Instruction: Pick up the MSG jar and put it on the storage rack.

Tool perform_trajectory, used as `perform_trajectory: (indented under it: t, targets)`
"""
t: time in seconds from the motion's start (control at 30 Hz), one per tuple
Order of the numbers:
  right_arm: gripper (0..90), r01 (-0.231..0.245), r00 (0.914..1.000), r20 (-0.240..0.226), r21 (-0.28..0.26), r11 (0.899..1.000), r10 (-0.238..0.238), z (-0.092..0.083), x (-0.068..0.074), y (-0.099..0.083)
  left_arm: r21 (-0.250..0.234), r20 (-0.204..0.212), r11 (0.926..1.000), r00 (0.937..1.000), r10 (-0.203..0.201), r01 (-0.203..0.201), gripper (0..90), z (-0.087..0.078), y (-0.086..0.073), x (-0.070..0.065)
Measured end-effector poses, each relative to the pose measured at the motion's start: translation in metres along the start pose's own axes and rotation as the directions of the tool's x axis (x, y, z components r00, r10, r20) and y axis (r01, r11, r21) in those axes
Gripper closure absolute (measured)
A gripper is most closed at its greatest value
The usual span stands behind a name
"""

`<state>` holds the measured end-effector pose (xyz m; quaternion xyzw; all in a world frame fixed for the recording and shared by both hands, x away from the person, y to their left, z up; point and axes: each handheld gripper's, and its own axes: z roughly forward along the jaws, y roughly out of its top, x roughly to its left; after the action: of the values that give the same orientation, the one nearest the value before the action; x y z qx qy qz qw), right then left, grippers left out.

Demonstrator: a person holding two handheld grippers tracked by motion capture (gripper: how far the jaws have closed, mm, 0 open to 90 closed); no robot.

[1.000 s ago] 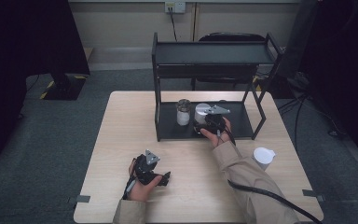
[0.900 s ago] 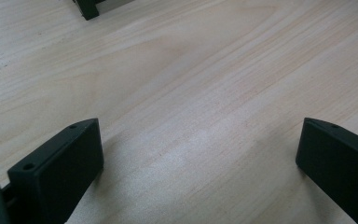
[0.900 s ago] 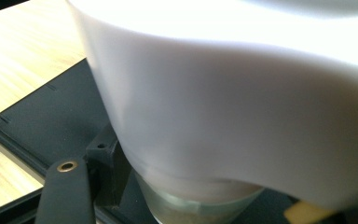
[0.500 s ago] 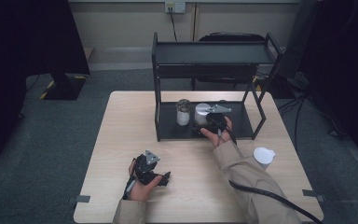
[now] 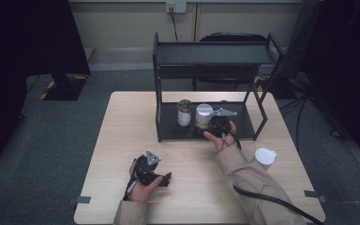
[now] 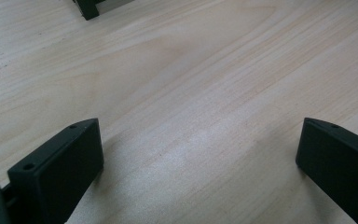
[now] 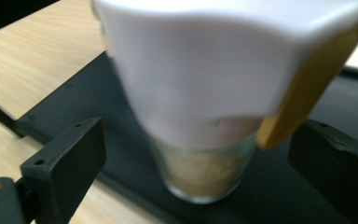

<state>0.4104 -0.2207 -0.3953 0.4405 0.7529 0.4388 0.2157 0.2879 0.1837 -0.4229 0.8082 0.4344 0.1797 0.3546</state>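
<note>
resting low on the pale wooden surface (image 5: pixel 122 140), your left gripper (image 5: pixel 165 179) sits at the near left with its fingers (image 6: pixel 58 168) spread wide and nothing but bare wood grain between them; the right finger is cut off by the edge of the left gripper view. a corner of the black rack (image 5: pixel 206 51) peeks in at the top there. moving right, a small jar (image 5: pixel 184 112) stands on the rack's lower shelf, its contents too small to read. just beside it is the white-lidded glass jar (image 7: pixel 205 93), blurred up close, holding something tan. your right gripper (image 7: pixel 196 154) has its fingers open on either side of that jar, not touching. far right, a white cup (image 5: pixel 265 157) stands alone.
</note>
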Motion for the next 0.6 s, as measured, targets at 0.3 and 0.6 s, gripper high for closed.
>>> perform_trajectory:
  t: [0.3,0.6]
  targets:
    - [0.7,-0.001,0.9994,-0.035,0.017,1.000,0.001,-0.013,0.000,-0.006,0.000,0.000,1.0000,1.0000,0.000,0.000,0.0,0.000,0.000,0.000]
    - [0.4,0.009,0.9971,-0.076,0.022,1.000,-0.007,-0.026,0.000,-0.010,0.000,0.000,1.0000,1.0000,0.000,0.000,0.0,0.000,0.000,0.000]
